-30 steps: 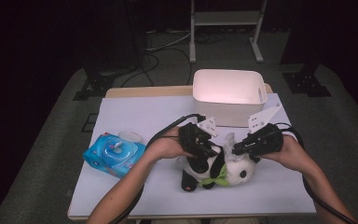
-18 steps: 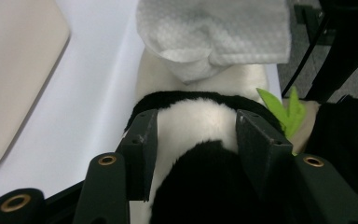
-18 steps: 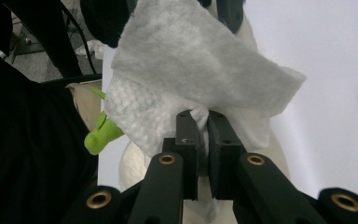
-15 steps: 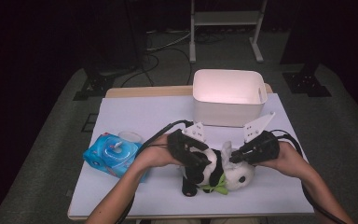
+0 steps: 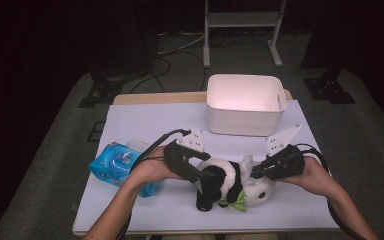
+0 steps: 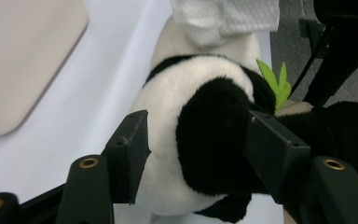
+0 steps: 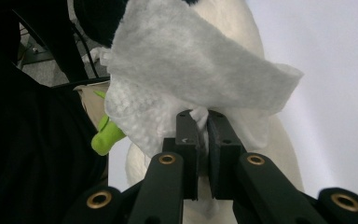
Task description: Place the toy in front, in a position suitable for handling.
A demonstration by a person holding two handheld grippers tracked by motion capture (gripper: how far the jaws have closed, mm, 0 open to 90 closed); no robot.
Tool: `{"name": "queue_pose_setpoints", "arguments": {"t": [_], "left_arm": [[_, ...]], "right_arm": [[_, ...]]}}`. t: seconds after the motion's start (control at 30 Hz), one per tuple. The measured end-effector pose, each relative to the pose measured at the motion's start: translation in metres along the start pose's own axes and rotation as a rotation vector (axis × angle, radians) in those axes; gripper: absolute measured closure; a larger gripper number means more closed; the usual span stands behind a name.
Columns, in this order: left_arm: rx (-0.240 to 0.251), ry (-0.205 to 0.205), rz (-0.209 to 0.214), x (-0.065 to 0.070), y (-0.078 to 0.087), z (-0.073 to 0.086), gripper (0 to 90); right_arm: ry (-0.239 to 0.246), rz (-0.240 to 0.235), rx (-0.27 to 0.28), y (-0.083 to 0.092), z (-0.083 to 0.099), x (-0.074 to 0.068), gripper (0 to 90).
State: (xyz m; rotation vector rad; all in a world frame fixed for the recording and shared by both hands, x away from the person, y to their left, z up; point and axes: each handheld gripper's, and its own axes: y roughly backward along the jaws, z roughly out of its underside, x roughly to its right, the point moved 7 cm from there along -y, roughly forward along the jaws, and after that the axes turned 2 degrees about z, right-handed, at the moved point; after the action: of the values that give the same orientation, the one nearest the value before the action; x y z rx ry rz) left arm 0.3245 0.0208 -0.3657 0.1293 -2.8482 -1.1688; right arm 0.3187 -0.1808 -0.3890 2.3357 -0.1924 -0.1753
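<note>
With the left tool (image 6: 193,154) just opening off the panda (image 6: 200,140), the right tool's (image 7: 203,123) pinched tissue (image 7: 191,74) could drag the toy sideways.

Bright lit table (image 5: 145,125), dark surroundings — soft focus, glare on bin (image 5: 245,102)

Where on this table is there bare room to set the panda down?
Bare white table lies left of the white bin, behind the blue tissue pack. A thin strip runs along the near edge under the panda. The middle is crowded: left tool and right tool both work at it.
</note>
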Motion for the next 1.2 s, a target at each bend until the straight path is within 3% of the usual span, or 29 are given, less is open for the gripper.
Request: {"name": "queue_pose_setpoints", "arguments": {"t": [0.13,0.33,0.5,0.7,0.93,1.2], "left_arm": [[0.004,0.021,0.016,0.001,-0.005,0.005,36.5],[0.024,0.035,0.027,0.005,-0.018,0.010,38.8],[0.036,0.020,0.026,0.006,-0.022,0.010,40.8],[0.029,0.005,0.013,0.009,-0.023,0.009,40.8],[0.032,0.004,0.025,0.009,-0.023,0.008,40.7],[0.049,0.020,0.025,0.010,-0.020,0.009,37.5]], "right_arm": [[0.002,0.000,0.001,0.001,0.002,-0.002,83.5],[0.008,0.007,-0.020,0.001,0.002,-0.004,83.4],[0.043,0.042,-0.059,-0.001,-0.010,-0.007,83.4],[0.090,0.022,-0.092,-0.019,-0.027,-0.009,83.4],[0.090,-0.001,-0.039,-0.019,-0.042,-0.009,83.3],[0.064,0.026,-0.098,-0.016,-0.024,-0.004,83.3]]}}
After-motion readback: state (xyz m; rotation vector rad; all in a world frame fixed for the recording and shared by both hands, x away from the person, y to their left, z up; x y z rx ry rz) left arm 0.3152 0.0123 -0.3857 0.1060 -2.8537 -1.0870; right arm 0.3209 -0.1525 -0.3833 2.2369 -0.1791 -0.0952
